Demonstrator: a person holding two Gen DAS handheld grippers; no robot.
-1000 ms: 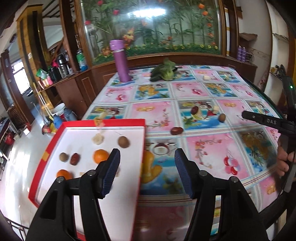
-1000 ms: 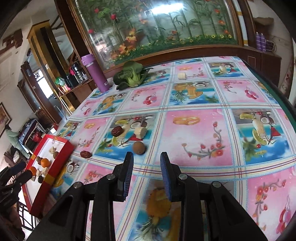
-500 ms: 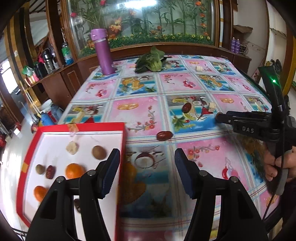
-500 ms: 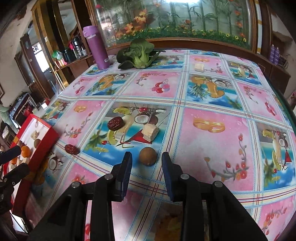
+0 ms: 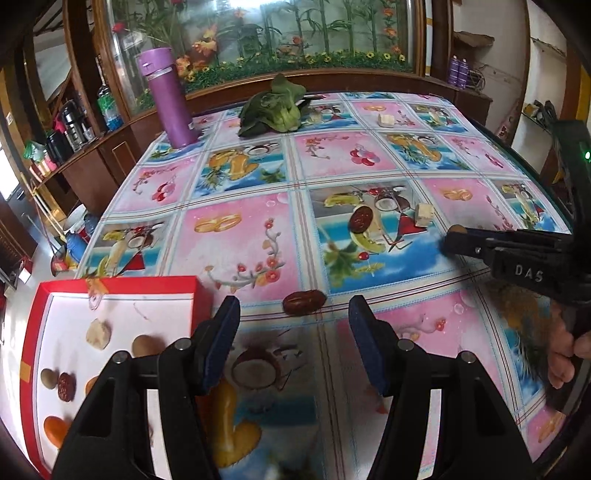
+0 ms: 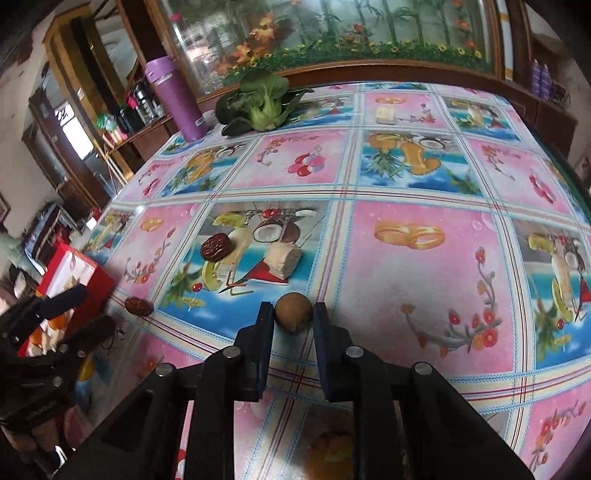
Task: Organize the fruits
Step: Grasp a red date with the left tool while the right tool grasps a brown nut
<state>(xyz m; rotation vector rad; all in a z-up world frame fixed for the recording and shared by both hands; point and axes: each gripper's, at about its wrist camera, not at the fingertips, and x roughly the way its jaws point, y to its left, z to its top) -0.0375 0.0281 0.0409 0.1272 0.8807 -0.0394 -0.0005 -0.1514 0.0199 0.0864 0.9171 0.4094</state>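
Longan [image 6: 293, 311] sits between right hand-held gripper [image 6: 293, 314] fingers, tablecloth [image 6: 424, 280] bare rightward.

dark wood cabinetry [image 5: 110, 147], glass panel with painted bamboo and flowers [image 5: 295, 33], pale tiled floor [image 5: 11, 317], daylight

Left gripper [image 5: 293, 325] jaws wide apart, empty, low over the patterned tablecloth [image 5: 240, 243]. Red date [image 5: 304, 302] lies just ahead between the fingers. Red-rimmed tray [image 5: 110, 286] at left holds several fruits. Right gripper [image 5: 456, 242] at right, near a pale chunk [image 5: 423, 214]; second date [image 5: 361, 218] beyond.
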